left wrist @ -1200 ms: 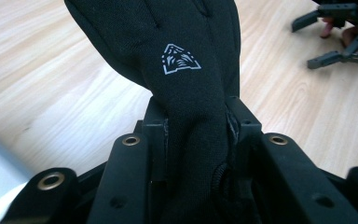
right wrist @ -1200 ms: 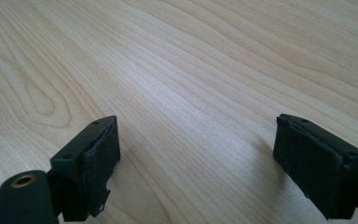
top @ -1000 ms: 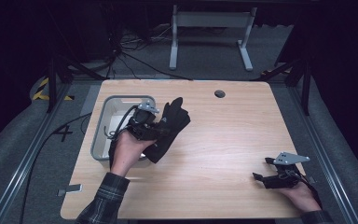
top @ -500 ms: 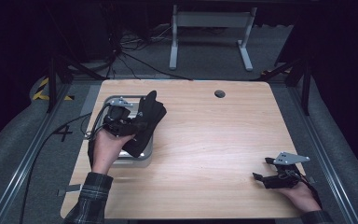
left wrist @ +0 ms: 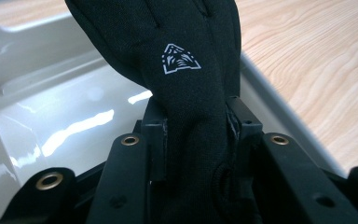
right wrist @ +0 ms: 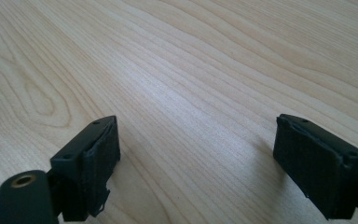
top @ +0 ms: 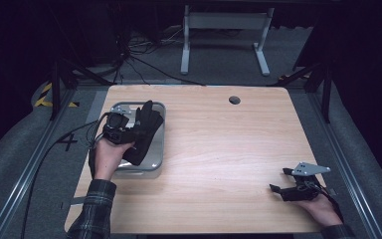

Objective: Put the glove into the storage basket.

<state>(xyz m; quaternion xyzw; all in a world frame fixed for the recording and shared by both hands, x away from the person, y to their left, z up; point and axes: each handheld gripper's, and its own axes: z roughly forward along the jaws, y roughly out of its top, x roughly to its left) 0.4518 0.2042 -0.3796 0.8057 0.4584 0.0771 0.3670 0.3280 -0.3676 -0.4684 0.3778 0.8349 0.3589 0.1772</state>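
Observation:
A black glove (top: 144, 132) with a small white emblem (left wrist: 181, 59) hangs over the metal tray (top: 155, 162) at the table's left side. My left gripper (top: 129, 133) is shut on the glove (left wrist: 196, 121), with both pads pressed into the fabric just above the tray's shiny floor (left wrist: 65, 126). My right gripper (top: 281, 181) rests near the table's front right corner. Its jaws stand wide open over bare wood, with nothing between its fingers (right wrist: 98, 158).
The light wooden table (top: 229, 149) has a round cable hole (top: 234, 100) near its far edge. A cable trails from the left gripper off the table's left side. A white desk frame (top: 224, 30) stands on the floor behind.
My left gripper has carried the glove leftward and down, from the table beside the tray to above the tray. The right gripper has kept still.

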